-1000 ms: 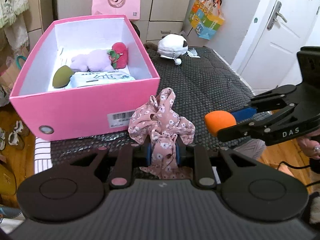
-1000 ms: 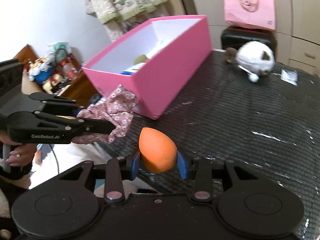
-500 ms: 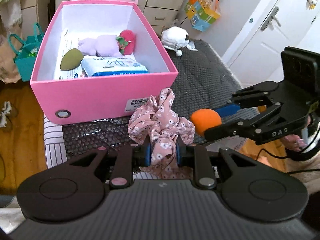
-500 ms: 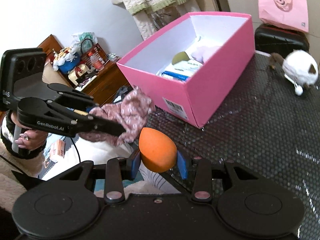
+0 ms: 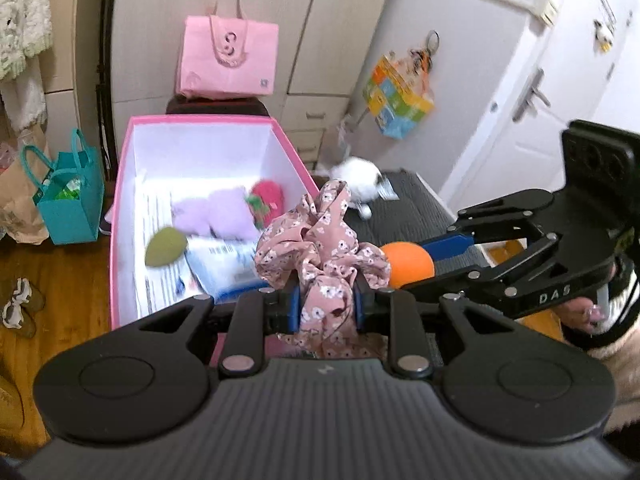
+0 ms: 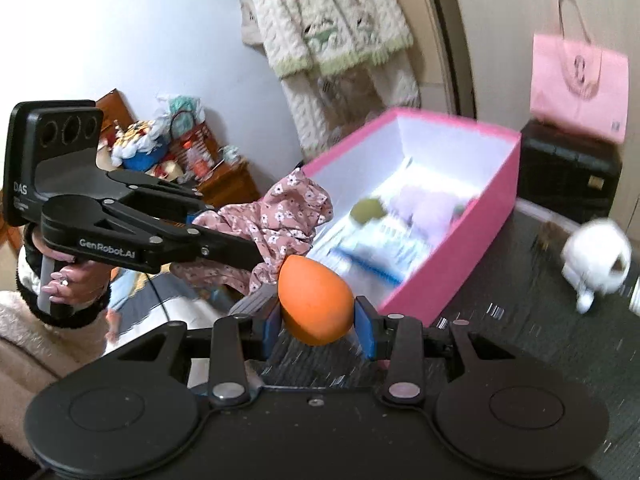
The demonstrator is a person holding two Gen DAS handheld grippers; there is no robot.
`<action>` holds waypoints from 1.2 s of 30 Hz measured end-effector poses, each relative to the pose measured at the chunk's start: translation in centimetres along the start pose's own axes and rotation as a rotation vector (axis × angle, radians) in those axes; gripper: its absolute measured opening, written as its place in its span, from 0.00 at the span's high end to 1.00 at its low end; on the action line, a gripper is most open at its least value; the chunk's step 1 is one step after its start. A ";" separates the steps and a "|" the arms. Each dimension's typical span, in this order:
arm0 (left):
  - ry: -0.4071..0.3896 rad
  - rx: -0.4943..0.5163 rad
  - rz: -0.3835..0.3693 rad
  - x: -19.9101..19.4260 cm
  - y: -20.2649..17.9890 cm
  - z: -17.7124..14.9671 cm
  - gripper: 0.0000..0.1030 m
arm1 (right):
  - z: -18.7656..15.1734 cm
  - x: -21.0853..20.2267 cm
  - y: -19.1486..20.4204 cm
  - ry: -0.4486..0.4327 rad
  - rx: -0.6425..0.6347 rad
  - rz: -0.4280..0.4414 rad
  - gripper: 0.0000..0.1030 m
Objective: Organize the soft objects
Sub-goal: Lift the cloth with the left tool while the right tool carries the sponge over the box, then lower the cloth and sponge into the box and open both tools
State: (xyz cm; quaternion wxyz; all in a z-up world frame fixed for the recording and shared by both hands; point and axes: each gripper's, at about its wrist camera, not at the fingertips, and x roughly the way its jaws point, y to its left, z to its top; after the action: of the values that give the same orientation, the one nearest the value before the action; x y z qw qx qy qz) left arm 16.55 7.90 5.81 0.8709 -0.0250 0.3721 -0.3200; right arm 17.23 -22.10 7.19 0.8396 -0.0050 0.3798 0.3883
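Observation:
My left gripper (image 5: 326,306) is shut on a pink floral scrunchie (image 5: 320,248) and holds it above the near edge of the open pink box (image 5: 120,216). My right gripper (image 6: 316,320) is shut on an orange egg-shaped sponge (image 6: 314,300), just right of the scrunchie (image 6: 272,220) and short of the box (image 6: 472,240). The sponge also shows in the left wrist view (image 5: 408,264). Inside the box lie a green sponge (image 5: 165,246), a purple plush (image 5: 218,216), a red strawberry plush (image 5: 268,198) and a wipes pack (image 5: 224,264).
A white plush (image 6: 596,260) lies on the dark mat (image 6: 520,340) to the right of the box. A pink tote bag (image 5: 228,56) stands behind the box. A teal bag (image 5: 70,196) sits on the wooden floor at left.
Both grippers have risen and moved forward toward the box with their loads; the scrunchie now hangs over the box's near edge. The box interior shows from higher up.

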 end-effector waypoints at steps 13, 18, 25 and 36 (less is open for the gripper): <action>-0.053 -0.078 0.140 7.4 6.5 5.9 0.76 | 6.5 7.8 -3.3 0.014 -0.122 -0.202 0.55; -0.019 -0.072 0.222 10.4 8.1 7.4 0.77 | 8.5 12.0 -4.8 0.079 -0.162 -0.232 0.55; 0.052 -0.122 0.226 13.0 9.8 7.9 0.76 | 9.5 15.5 -6.6 0.146 -0.163 -0.242 0.55; -0.029 -0.056 0.338 12.4 9.1 7.8 0.54 | 10.2 18.2 -7.2 0.158 -0.171 -0.245 0.44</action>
State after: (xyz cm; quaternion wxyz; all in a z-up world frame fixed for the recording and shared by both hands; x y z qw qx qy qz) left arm 33.06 6.45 1.08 0.9165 0.0093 0.3672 -0.1583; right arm 35.85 -12.22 0.78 0.8448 -0.1530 0.4068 0.3122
